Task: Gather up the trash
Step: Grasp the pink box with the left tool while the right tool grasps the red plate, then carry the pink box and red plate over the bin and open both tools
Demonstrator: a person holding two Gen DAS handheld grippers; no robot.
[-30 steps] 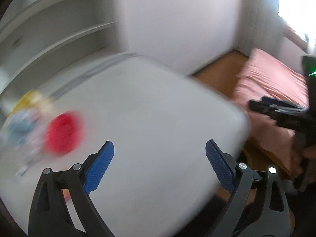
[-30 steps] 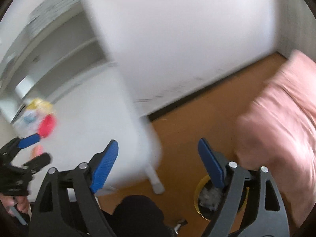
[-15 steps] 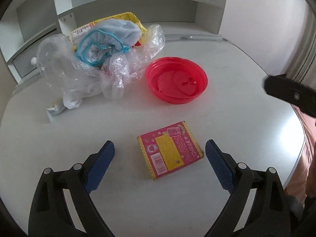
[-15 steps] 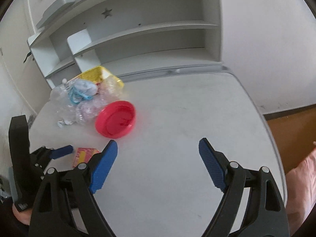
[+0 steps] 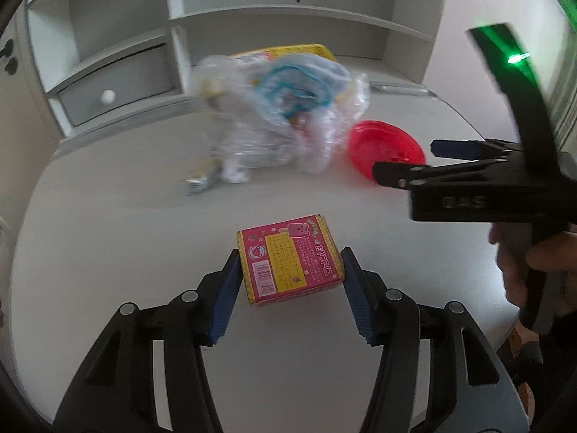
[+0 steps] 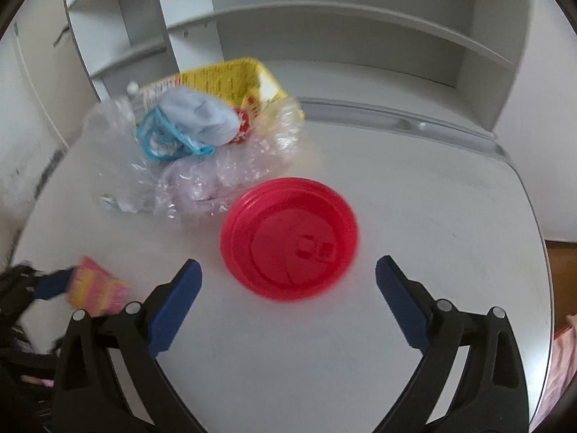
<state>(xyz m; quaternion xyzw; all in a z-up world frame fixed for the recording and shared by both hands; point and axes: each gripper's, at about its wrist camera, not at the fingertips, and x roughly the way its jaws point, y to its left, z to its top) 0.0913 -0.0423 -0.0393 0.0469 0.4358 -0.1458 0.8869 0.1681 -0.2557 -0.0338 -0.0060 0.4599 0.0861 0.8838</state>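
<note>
Left claw (image 5: 290,288) closing around pink box (image 5: 288,261), seemingly touching

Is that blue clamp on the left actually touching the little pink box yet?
Touching: in the left wrist view both pads of the left gripper meet the pink box's sides.

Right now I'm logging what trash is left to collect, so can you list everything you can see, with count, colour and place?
snack box: one, pink and yellow, on the table nearest the camera, between the left gripper's jaws
plastic lid: one, red, round, mid-table ahead of the right gripper
crumpled plastic wrap: one clear heap, left of the lid
snack bag: one, yellow, behind the wrap
cloth with blue trim: one, pale blue, on the heap
table: one, white
shelf unit: one, white-grey, behind the table
left gripper: jaws have just been closing around the box
right gripper: open, has just widened, nothing between the jaws
</note>
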